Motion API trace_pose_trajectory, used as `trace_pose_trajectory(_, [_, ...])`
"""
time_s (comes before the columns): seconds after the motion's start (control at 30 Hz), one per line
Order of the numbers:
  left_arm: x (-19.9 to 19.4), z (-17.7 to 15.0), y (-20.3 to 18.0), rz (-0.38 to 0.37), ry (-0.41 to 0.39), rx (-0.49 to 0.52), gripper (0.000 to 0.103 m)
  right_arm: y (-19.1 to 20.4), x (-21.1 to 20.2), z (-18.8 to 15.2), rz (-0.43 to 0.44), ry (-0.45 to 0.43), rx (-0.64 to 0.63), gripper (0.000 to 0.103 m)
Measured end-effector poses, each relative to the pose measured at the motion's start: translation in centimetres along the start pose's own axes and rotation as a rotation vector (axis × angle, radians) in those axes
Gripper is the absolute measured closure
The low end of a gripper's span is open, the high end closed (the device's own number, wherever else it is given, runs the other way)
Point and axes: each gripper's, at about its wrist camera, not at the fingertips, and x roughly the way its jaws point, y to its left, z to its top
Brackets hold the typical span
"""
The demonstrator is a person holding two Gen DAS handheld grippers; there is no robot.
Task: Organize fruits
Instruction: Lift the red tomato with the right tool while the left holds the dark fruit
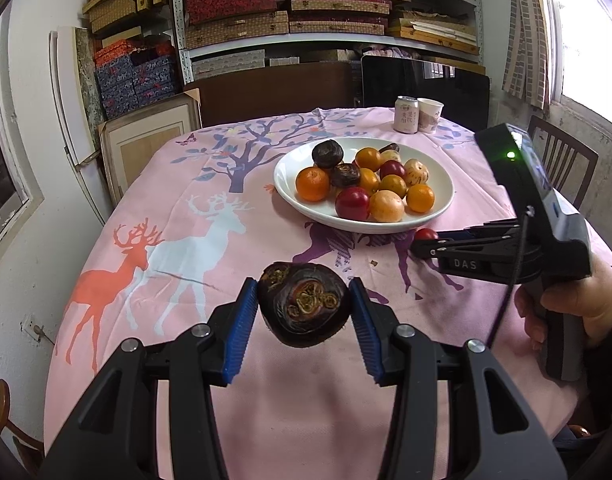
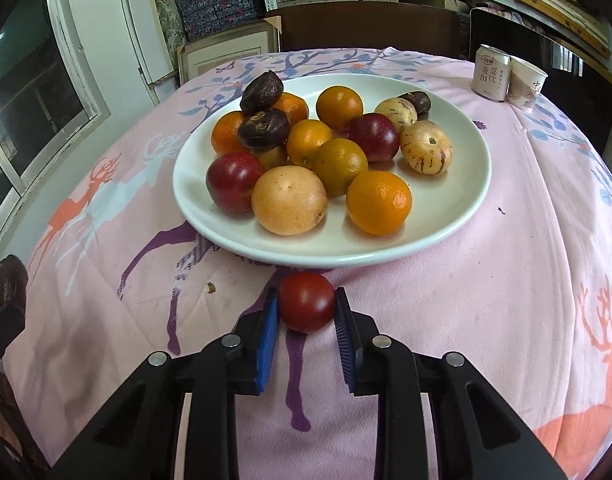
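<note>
A dark brown, wrinkled water chestnut (image 1: 304, 305) hangs above the pink tablecloth, well short of the white plate (image 2: 457, 216), its scarred end facing the lens. A small red tomato (image 2: 307, 302) sits just beside the plate's near rim. On the plate, a pale yellow round fruit (image 2: 289, 200) and an orange (image 2: 379, 203) lie at the front, a red plum (image 2: 234, 182) to their left, two striped cream melons (image 2: 425, 147) toward the right, and two more dark chestnuts (image 2: 262, 88) stacked at the back left.
</note>
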Motion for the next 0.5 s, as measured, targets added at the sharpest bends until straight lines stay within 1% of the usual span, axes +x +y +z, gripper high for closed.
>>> trace_pose_trajectory(0.07, [0.0,0.0,0.0,0.0,-0.002,0.0,0.057,0.0,-1.0,-0.4,0.014,-0.018,-0.009,0.075])
trace_pose_trajectory(0.3, [-0.2,0.1,-0.6,-0.016,-0.015,0.0,0.057,-1.2,-6.1,-2.6,0.113,-0.108,-0.012,0.076])
trace_pose_trajectory(0.5, [-0.1,1.1,-3.1,-0.04,-0.026,0.039,0.057,-2.9,-10.0,-4.7,0.145,-0.159,-0.001,0.076])
